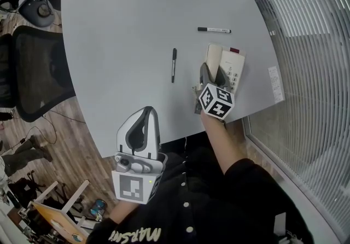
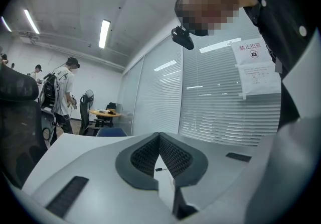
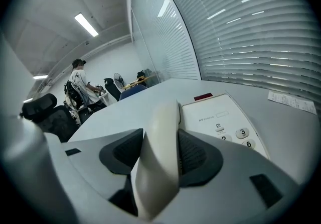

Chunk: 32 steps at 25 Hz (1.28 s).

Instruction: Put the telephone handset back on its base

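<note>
The cream telephone handset (image 3: 159,132) stands between the dark pads of my right gripper (image 3: 160,140), which is shut on it. It runs along the left side of the cream base (image 3: 220,117), beside the number keys; whether it rests in the cradle I cannot tell. In the head view the right gripper (image 1: 210,77) covers the near end of the handset (image 1: 214,54) over the base (image 1: 236,67), near the table's right edge. My left gripper (image 1: 145,118) hangs over the table's front edge, shut and empty, its pads meeting at the tips (image 2: 159,136).
A black pen (image 1: 174,64) lies left of the phone and a marker (image 1: 214,30) behind it on the grey table (image 1: 120,24). A paper slip (image 1: 276,83) sits at the right edge by the window blinds. A black office chair (image 1: 38,73) stands at left.
</note>
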Tool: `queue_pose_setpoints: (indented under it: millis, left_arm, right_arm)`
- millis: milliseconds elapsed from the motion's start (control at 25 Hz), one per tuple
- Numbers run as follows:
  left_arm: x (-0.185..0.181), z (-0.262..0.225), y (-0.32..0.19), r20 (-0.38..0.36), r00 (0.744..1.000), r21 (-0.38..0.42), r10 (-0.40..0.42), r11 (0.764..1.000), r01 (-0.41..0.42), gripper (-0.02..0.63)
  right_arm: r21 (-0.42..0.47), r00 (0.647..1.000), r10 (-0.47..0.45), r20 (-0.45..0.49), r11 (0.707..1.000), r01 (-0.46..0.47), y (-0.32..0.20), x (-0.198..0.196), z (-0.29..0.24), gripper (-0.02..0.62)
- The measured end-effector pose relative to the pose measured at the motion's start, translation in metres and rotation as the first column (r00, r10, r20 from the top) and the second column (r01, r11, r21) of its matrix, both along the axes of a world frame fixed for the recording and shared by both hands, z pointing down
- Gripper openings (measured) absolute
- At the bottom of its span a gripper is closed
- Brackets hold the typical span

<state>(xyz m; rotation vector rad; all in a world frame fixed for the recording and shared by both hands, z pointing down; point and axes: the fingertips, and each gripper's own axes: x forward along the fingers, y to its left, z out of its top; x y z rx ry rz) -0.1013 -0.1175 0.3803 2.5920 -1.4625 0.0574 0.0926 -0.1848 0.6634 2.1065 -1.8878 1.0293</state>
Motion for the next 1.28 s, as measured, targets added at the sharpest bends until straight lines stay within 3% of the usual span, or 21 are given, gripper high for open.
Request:
queue_pose_setpoints:
  millis: [240,320,360,480,800,1080,1120,1200,1280]
  left_arm:
    - [-0.005,0.002,0.001,0.013,1.000,-0.010,-0.010,1.000,0.010,0.014]
    - [-0.003,0.002,0.002,0.012,1.000,-0.009,-0.008,1.000,0.009,0.014]
    - [-0.001,0.002,0.003,0.007,1.000,-0.005,-0.007,1.000,0.007,0.014]
    - [0.002,-0.002,0.000,-0.015,1.000,0.014,-0.008,1.000,0.008,0.014]
    - [0.002,-0.007,0.001,-0.017,1.000,0.026,0.002,1.000,-0.002,0.014]
    - [-0.004,-0.017,-0.003,-0.013,1.000,0.058,-0.014,0.998,0.015,0.014]
    - [-0.005,-0.018,-0.002,-0.008,1.000,0.060,-0.017,0.998,0.018,0.014]
    - [-0.007,-0.020,-0.002,-0.004,1.000,0.069,-0.024,0.997,0.024,0.014]
    - [-0.009,-0.023,-0.002,-0.003,0.999,0.082,-0.032,0.996,0.032,0.014]
  right_arm:
    - [0.001,1.000,-0.001,0.007,1.000,0.001,-0.002,-0.003,-0.002,0.232]
    - [0.003,0.999,-0.019,-0.028,1.000,0.019,-0.001,-0.004,-0.004,0.232]
    - [0.008,0.998,-0.035,-0.060,0.999,0.036,-0.002,-0.005,-0.006,0.280]
    - [0.026,0.987,-0.086,-0.137,0.996,0.090,-0.005,-0.006,-0.009,0.296]
    - [0.032,0.978,-0.125,-0.169,0.991,0.132,-0.008,-0.001,-0.022,0.302]
    - [0.143,0.937,-0.256,-0.237,0.945,0.294,-0.017,-0.007,-0.075,0.296]
    - [0.152,0.929,-0.276,-0.247,0.936,0.318,-0.017,-0.008,-0.082,0.273]
    - [0.176,0.918,-0.303,-0.255,0.919,0.352,-0.016,-0.008,-0.095,0.147]
    - [0.207,0.918,-0.321,-0.231,0.906,0.369,-0.015,-0.008,-0.107,0.087]
